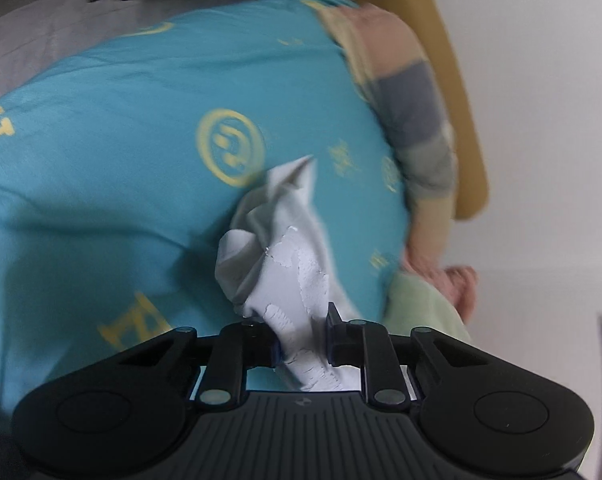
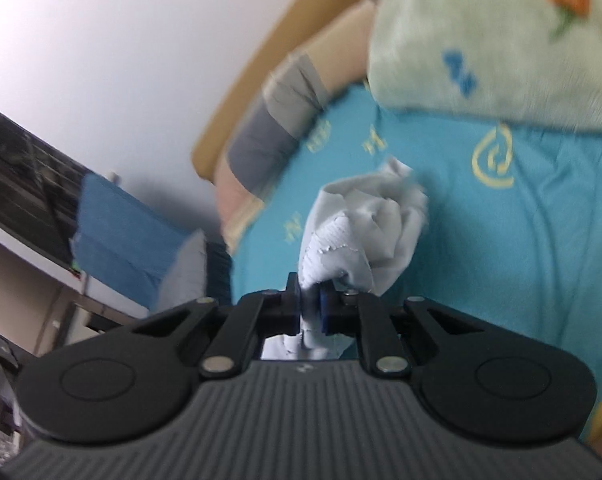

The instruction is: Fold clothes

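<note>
A crumpled white garment with a cracked white print hangs over a bed covered by a teal sheet with yellow logos. My left gripper is shut on one part of the cloth, which bunches up in front of its fingers. In the right wrist view the same white garment is bunched above my right gripper, which is shut on another part of it. Both frames are blurred by motion.
A striped pillow lies along a mustard-yellow headboard against a white wall. A pale green blanket with small prints lies on the bed. A blue cloth hangs off to the left beside dark furniture.
</note>
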`<state>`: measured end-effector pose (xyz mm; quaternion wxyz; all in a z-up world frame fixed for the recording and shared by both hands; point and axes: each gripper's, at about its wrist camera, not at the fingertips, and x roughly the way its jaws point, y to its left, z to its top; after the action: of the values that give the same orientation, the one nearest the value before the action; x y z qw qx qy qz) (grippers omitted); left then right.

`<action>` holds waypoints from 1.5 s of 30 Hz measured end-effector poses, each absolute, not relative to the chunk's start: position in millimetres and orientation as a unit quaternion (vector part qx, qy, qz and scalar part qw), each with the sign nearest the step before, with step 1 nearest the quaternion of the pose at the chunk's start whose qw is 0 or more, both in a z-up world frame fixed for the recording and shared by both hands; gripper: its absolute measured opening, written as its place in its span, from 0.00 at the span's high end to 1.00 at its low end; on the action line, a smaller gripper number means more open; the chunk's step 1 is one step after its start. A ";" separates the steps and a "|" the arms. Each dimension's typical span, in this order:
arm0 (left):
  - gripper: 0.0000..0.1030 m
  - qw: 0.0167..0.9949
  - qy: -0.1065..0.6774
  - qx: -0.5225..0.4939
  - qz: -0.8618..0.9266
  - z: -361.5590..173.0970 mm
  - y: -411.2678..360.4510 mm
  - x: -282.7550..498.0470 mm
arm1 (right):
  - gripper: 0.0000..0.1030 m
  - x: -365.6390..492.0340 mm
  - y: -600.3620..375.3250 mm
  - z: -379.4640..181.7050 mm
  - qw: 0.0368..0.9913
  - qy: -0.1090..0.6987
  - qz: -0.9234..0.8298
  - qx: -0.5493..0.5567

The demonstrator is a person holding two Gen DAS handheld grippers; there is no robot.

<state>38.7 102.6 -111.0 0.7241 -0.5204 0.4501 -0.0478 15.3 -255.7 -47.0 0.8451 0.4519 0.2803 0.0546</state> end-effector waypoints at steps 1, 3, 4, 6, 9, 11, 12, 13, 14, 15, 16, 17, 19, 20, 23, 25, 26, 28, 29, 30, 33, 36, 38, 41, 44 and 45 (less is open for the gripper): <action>0.80 0.723 0.455 -0.516 -0.059 -100.3 94.3 36.2 | 0.89 6.1 -263.9 -36.4 0.846 0.271 0.054 0.457; 0.80 0.720 0.465 -0.508 -0.086 -77.5 69.9 34.0 | 0.89 -12.6 -283.8 -14.4 0.848 0.253 0.050 0.462; 0.81 0.720 0.469 -0.502 -0.098 -65.6 54.4 33.3 | 0.89 -23.1 -296.9 -3.6 0.849 0.244 0.047 0.466; 0.81 0.723 0.478 -0.483 -0.123 -42.2 16.2 33.4 | 0.89 -42.2 -328.0 14.9 0.847 0.228 0.035 0.478; 0.81 0.728 0.491 -0.450 -0.164 -9.8 -50.5 31.2 | 0.89 -68.5 -379.9 41.1 0.847 0.204 0.008 0.491; 0.81 0.727 0.500 -0.428 -0.194 8.3 -102.7 35.4 | 0.89 -84.6 -419.3 58.1 0.850 0.188 -0.013 0.492; 0.81 0.726 0.505 -0.417 -0.209 16.2 -131.7 37.5 | 0.89 -90.9 -440.7 66.0 0.852 0.179 -0.024 0.491; 0.81 0.724 0.510 -0.406 -0.225 24.1 -160.7 39.5 | 0.89 -97.3 -462.1 73.9 0.854 0.169 -0.034 0.490; 0.81 0.723 0.515 -0.394 -0.240 32.0 -189.8 41.6 | 0.89 -103.4 -483.4 81.9 0.857 0.160 -0.045 0.488; 0.81 0.720 0.519 -0.383 -0.255 39.9 -218.9 43.6 | 0.89 -108.0 -504.7 89.9 0.861 0.151 -0.059 0.482; 0.81 0.718 0.520 -0.375 -0.271 48.5 -248.5 47.0 | 0.89 -112.4 -525.9 98.0 0.865 0.142 -0.073 0.476; 0.81 0.715 0.522 -0.367 -0.287 57.2 -278.1 50.5 | 0.89 -116.0 -547.1 106.8 0.867 0.133 -0.089 0.473; 0.81 0.714 0.513 -0.352 -0.321 75.6 -334.6 49.2 | 0.89 -120.6 -588.6 126.7 0.873 0.114 -0.117 0.460; 0.81 0.714 0.508 -0.344 -0.338 84.9 -362.8 48.4 | 0.89 -121.8 -609.0 137.7 0.877 0.104 -0.128 0.452; 0.81 0.699 0.487 -0.345 -0.395 102.8 -437.2 58.5 | 0.89 -126.5 -664.0 170.7 0.889 0.069 -0.158 0.424; 0.80 0.695 0.474 -0.336 -0.425 105.3 -479.7 58.2 | 0.89 -132.8 -687.9 186.2 0.898 0.036 -0.181 0.399; 0.80 0.695 0.467 -0.328 -0.438 100.5 -497.9 57.2 | 0.89 -137.4 -695.1 188.4 0.904 0.025 -0.193 0.381; 0.80 0.703 0.449 -0.308 -0.458 86.3 -528.3 53.7 | 0.89 -146.0 -693.8 160.1 0.901 0.037 -0.214 0.376; 0.80 0.713 0.442 -0.290 -0.460 74.7 -537.9 50.8 | 0.89 -150.4 -693.1 145.9 0.899 0.043 -0.224 0.373; 0.80 0.723 0.435 -0.272 -0.462 63.0 -547.4 47.9 | 0.89 -154.7 -692.4 131.7 0.897 0.049 -0.234 0.371; 0.81 0.720 0.445 -0.250 -0.470 13.8 -547.9 38.2 | 0.89 -167.7 -690.4 89.2 0.891 0.067 -0.265 0.362; 0.82 0.716 0.465 -0.214 -0.474 -25.5 -528.5 28.4 | 0.88 -181.2 -687.4 46.7 0.884 0.084 -0.294 0.354; 0.83 0.725 0.458 -0.168 -0.486 -36.7 -517.5 15.7 | 0.89 -189.2 -673.2 30.3 0.885 0.096 -0.296 0.348; 0.82 0.738 0.445 -0.133 -0.490 -31.4 -503.8 3.8 | 0.88 -193.0 -654.1 18.8 0.890 0.109 -0.303 0.323; 0.76 0.748 0.434 -0.114 -0.488 -16.5 -490.6 -4.8 | 0.87 -196.8 -640.1 17.3 0.890 0.129 -0.311 0.306; 0.67 0.752 0.431 -0.108 -0.488 -11.5 -486.2 -7.7 | 0.86 -198.0 -638.2 22.4 0.888 0.139 -0.314 0.305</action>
<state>-7.7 -486.2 -11.5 0.7516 -0.1084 0.4306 -0.4878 -198.0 -638.2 22.4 0.8884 0.3050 0.1393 -0.3136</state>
